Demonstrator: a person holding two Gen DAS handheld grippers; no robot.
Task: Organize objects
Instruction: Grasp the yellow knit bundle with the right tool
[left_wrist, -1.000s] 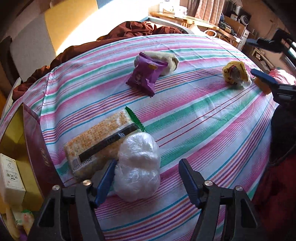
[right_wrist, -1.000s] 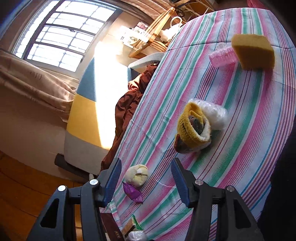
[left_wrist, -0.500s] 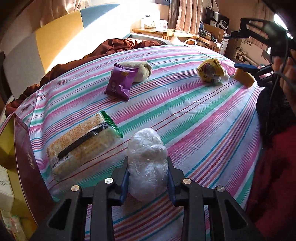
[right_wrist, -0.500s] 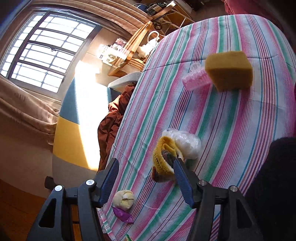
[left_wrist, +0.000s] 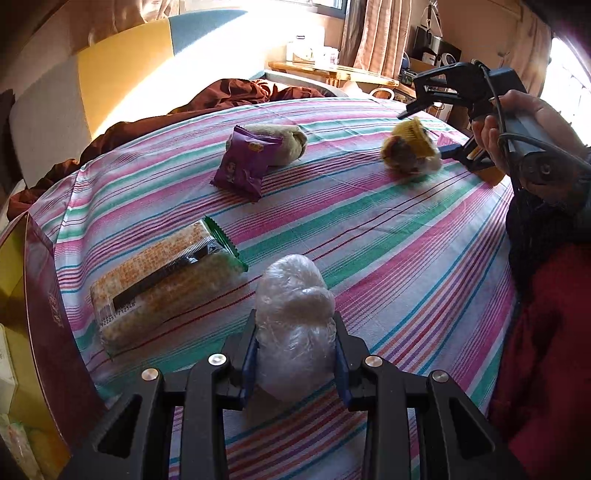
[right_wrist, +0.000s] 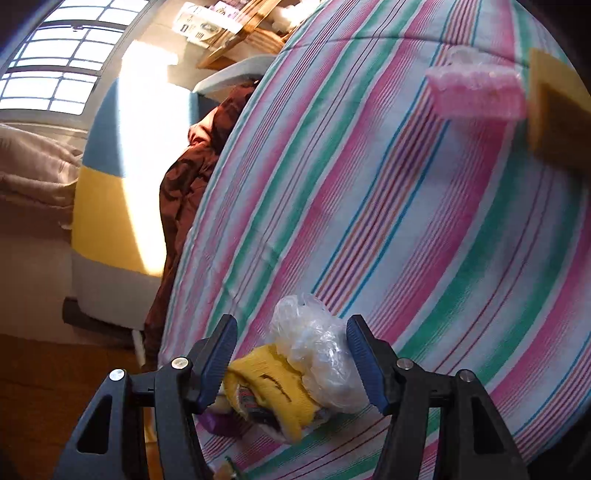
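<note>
A lumpy bundle wrapped in clear plastic is sitting clamped between the blue pads of the left gripper, at the near edge of a bed covered in a striped sheet. The bundle's long axis is running straight away from the camera, in line with the fingers, with its rounded far end pointing toward the middle of the sheet.

Just to its left, a flat cracker packet with a green crimped end is lying on the sheet, its long axis angled from near-left to far-right. Farther off, a purple snack pouch is leaning against a cream rolled cloth.

At the far left edge, an open dark red box with a yellow lining is holding small white cartons, only partly visible.

On the far right side of the sheet, a yellow knitted item with a crinkled clear bag against it is lying between the spread fingers of the right gripper, whose pads are standing apart from it on both sides. Beyond, a pink plastic item is touching a yellow sponge.
</note>
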